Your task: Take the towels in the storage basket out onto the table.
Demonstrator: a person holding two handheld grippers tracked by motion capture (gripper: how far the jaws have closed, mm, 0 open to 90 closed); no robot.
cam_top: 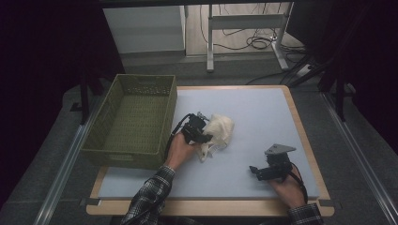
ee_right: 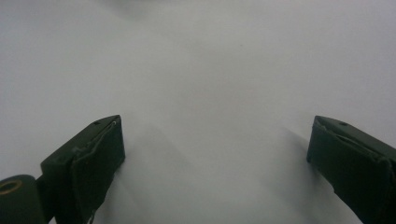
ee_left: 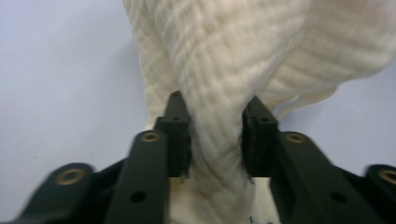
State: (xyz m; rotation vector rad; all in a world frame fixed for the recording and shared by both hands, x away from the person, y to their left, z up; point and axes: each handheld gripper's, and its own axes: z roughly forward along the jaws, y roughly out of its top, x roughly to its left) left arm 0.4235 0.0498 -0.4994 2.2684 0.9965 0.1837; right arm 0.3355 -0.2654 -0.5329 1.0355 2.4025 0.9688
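cream cloth [cam_top: 220, 131] lies bunched on the pale table [cam_top: 263, 117], just right of the green basket [cam_top: 136, 122]. left gripper [ee_left: 215, 135] clenches 1 fold between its pads, hand low. right gripper [ee_right: 215, 149] gapes, resting well apart.

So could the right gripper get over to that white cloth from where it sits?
Probably yes: bare table lies between the right gripper and the cloth, though the left gripper already has it between its jaws.

My left claw [ee_left: 215, 140] straddling a bunched cream ribbed cloth [ee_left: 224, 60], pads touching its fold, pale counter [ee_left: 60, 70] behind
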